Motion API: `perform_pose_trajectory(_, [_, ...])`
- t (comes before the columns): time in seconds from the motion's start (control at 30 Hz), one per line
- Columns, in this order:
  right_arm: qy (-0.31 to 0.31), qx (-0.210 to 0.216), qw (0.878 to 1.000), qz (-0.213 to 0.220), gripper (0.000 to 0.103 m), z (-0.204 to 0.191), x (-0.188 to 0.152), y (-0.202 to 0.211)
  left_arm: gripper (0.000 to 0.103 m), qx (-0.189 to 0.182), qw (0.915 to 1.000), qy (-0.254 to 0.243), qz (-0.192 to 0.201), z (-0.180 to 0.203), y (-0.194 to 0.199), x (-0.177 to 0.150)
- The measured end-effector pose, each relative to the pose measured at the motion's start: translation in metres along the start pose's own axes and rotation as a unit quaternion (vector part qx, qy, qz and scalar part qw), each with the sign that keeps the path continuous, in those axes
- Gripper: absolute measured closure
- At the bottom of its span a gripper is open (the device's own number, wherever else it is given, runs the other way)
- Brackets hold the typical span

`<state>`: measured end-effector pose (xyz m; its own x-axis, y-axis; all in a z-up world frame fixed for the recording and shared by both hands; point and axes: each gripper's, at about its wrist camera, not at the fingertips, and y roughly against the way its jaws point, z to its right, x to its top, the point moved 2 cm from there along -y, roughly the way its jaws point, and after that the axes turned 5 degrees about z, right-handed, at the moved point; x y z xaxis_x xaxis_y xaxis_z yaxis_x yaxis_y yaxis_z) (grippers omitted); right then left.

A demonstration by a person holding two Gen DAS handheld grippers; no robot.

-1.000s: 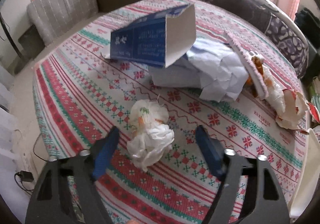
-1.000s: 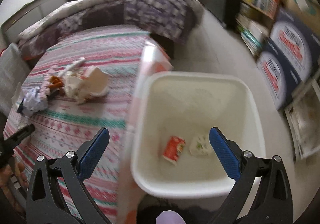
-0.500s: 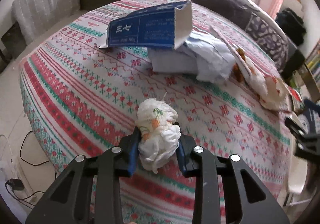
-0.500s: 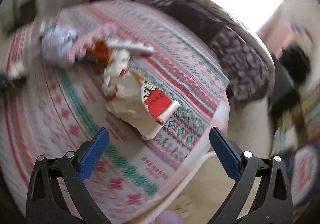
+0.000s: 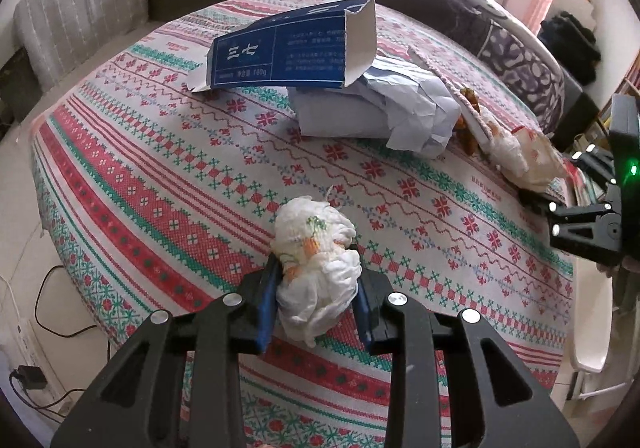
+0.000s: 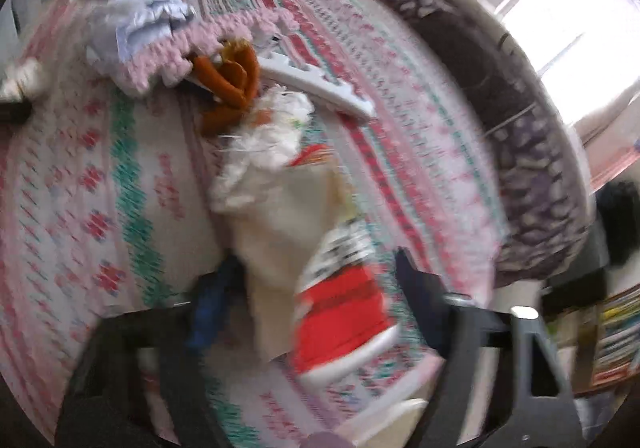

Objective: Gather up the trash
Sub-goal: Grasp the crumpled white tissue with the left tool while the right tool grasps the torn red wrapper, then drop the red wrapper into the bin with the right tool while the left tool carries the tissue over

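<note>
Blue carton (image 5: 288,52) reads "三七" (left claw (image 5: 316,298) grips tissue wad (image 5: 316,264)).

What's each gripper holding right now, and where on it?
The left gripper is shut on the crumpled white tissue wad, pinching its lower half. The right gripper straddles a red-and-white carton; too blurred to confirm a hold.
</note>
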<state>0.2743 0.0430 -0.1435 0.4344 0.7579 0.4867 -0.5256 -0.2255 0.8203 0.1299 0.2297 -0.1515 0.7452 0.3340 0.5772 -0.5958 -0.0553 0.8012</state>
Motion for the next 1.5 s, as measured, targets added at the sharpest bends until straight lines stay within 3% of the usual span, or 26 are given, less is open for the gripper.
perform_pose_trajectory(0.1, [-0.036, 0.000, 0.999, 0.008, 0.064, -0.001, 0.000, 0.004, 0.071, -0.004, 1.0000, 0.005, 0.002, -0.001, -0.001, 0.001])
perform_pose_trajectory(0.3, [-0.168, 0.036, 0.985, 0.032, 0.071, 0.000, -0.009, 0.028, 0.071, -0.013, 0.9996, 0.027, 0.001, -0.006, 0.003, 0.002])
perform_pose_trajectory(0.57, [-0.228, 0.011, 0.973, 0.045, 0.072, -0.020, -0.032, 0.056, 0.071, -0.016, 0.9993, 0.027, 0.018, -0.004, 0.024, 0.000])
perform_pose_trajectory(0.9, [-0.312, 0.013, 0.947, 0.076, 0.072, -0.027, -0.056, 0.096, 0.071, -0.021, 0.9988, 0.024, 0.037, 0.002, 0.053, -0.003])
perform_pose_trajectory(1.5, [-0.430, -0.046, 0.896, 0.104, 0.068, -0.013, -0.127, 0.156, 0.071, -0.035, 0.9977, -0.010, 0.056, 0.031, 0.087, -0.016])
